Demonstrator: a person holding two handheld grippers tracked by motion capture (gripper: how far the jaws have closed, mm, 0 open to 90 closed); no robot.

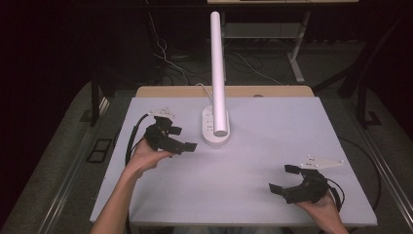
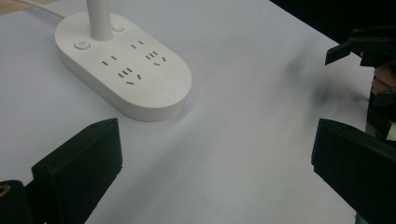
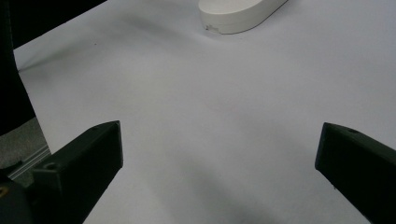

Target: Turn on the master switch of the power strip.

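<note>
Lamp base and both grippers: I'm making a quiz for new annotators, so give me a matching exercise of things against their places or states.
Things:
1. lamp base
2. left gripper
3. right gripper
4. lamp tube

Places or states:
A. open, near the table's front right
B. white oval with sockets, mid-table
C. open, just left of the base
D. long white bar above the base

Pairs: 1-B, 2-C, 3-A, 4-D

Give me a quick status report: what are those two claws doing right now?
Left gripper open, beside lamp base. Right gripper open, nothing held, near table's front edge. Nothing lies between them and the lamp base.
</note>
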